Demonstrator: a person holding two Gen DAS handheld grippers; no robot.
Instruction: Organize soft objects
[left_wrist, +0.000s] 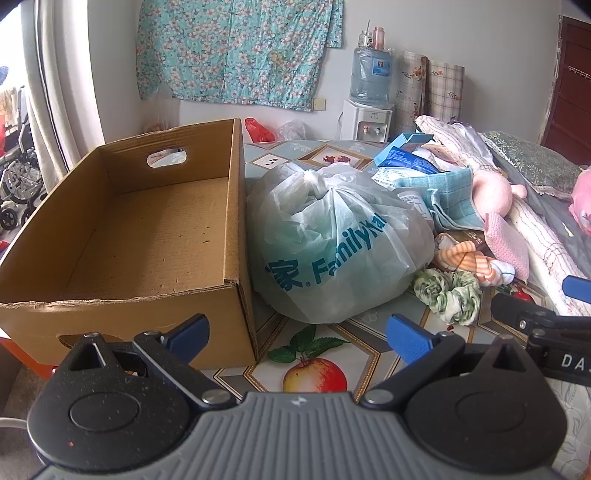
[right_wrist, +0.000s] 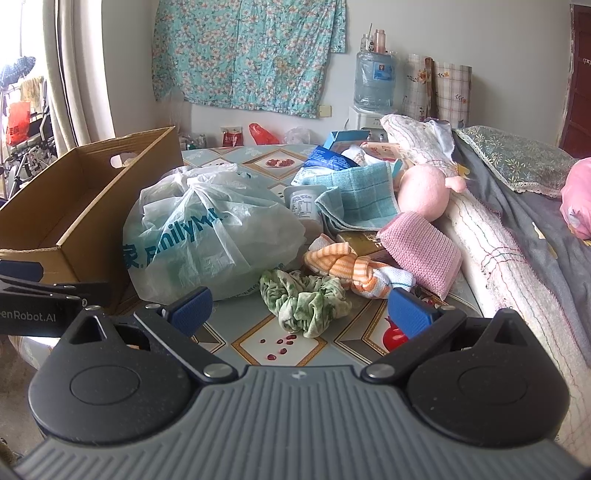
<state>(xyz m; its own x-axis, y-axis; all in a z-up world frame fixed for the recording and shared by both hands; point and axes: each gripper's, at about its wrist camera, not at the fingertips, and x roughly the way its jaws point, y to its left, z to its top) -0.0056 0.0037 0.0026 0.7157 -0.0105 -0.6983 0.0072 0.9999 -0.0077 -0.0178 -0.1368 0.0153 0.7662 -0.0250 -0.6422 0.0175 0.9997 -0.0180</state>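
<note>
Fruit-print counter (left_wrist: 314, 332) by a bed | cardboard box (left_wrist: 122, 229) left, empty | left claw (left_wrist: 297, 334) spread, empty | tied plastic bag (left_wrist: 332, 240) mid | right claw (right_wrist: 299, 308) spread, empty, near green scrunchie (right_wrist: 304, 301) | step: first pick | next: close on scrunchie, carry to box

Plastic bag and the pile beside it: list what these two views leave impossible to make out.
- Plastic bag: contents, both views; the cloudy film is knotted shut.
- Cardboard box: near floor strip, left wrist view, behind its front wall; right wrist view shows only part of the inside.
- White tub: label print too small, partly under the teal cloth.
- Pink plush: shape, behind the cloth and pink knit.
</note>
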